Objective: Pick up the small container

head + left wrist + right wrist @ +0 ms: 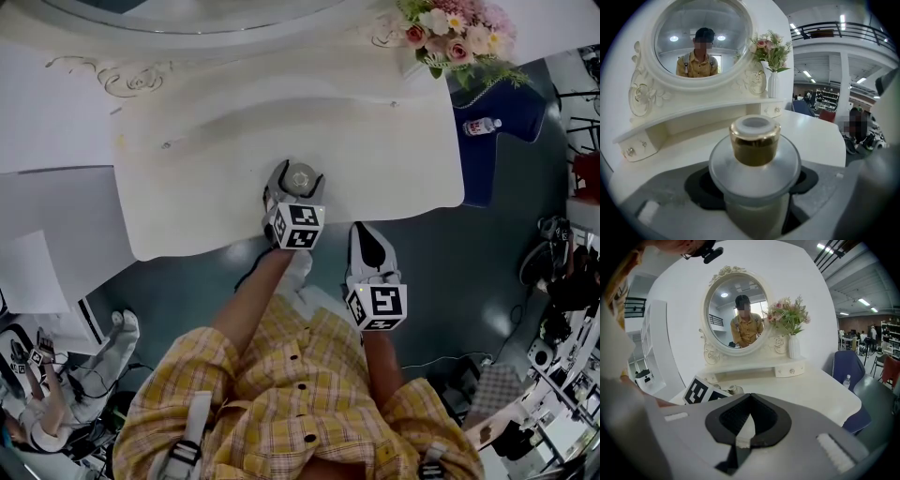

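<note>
Straddling the small container (754, 154), upright near the front edge of the counter (234, 150), with the left claw (296, 192) spread wide and not yet gripping, while holding the closed, empty right claw (749, 427) back.

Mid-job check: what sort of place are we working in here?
Likely a staged dressing-table set inside a big workshop hall, not a home: white vanity table, oval mirror and flowers, but a mezzanine railing with strip lights behind it and cabled gear on the floor.
</note>
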